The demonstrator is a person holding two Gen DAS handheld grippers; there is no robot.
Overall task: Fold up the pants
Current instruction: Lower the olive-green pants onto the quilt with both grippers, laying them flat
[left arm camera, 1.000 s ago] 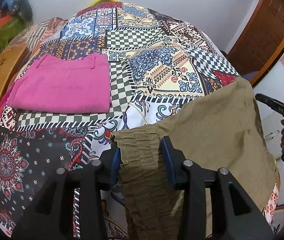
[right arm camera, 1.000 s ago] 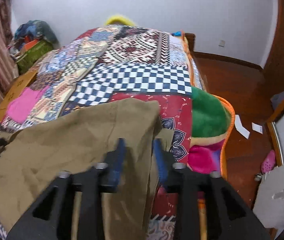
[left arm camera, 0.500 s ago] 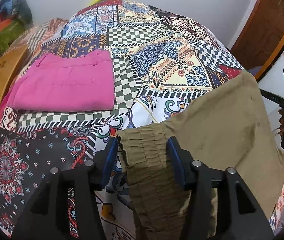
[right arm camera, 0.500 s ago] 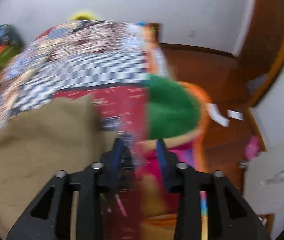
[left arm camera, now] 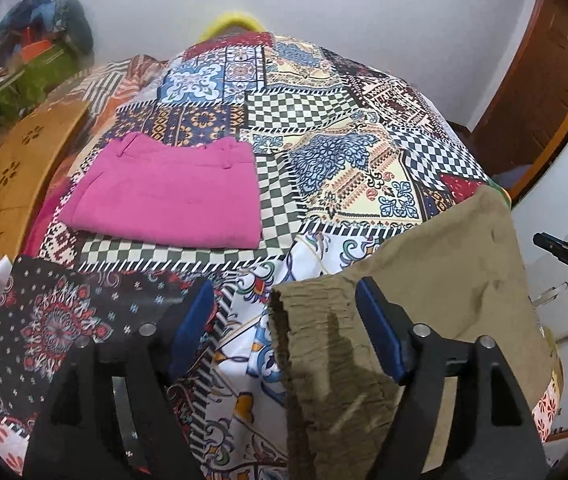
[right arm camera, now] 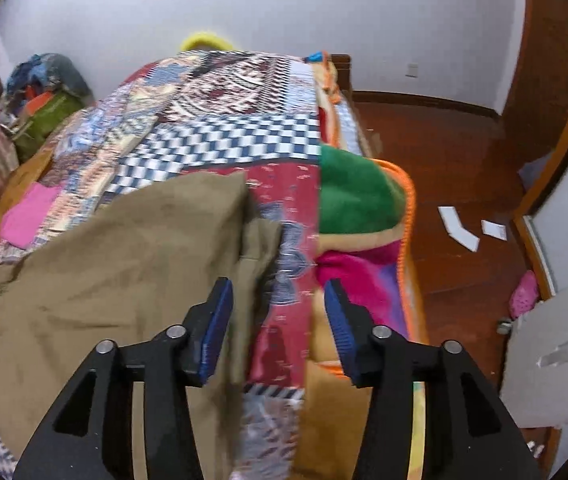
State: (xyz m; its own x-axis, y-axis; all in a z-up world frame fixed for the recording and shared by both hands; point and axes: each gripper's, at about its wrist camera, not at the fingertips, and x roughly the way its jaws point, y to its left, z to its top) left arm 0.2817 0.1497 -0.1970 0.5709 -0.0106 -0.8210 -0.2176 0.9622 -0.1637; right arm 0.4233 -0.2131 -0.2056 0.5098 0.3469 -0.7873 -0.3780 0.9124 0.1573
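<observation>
Both jaws just opening, released: left gripper (left arm camera: 284, 312) straddles olive pants (left arm camera: 435, 280) waistband; right gripper (right arm camera: 278, 316) beside hem. Withdraw straight, avoid snagging.

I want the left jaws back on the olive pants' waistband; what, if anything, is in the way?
Nothing visible. The left gripper is open, its jaws having just widened, and the olive pants waistband already lies between them on the patchwork bedspread.
</observation>
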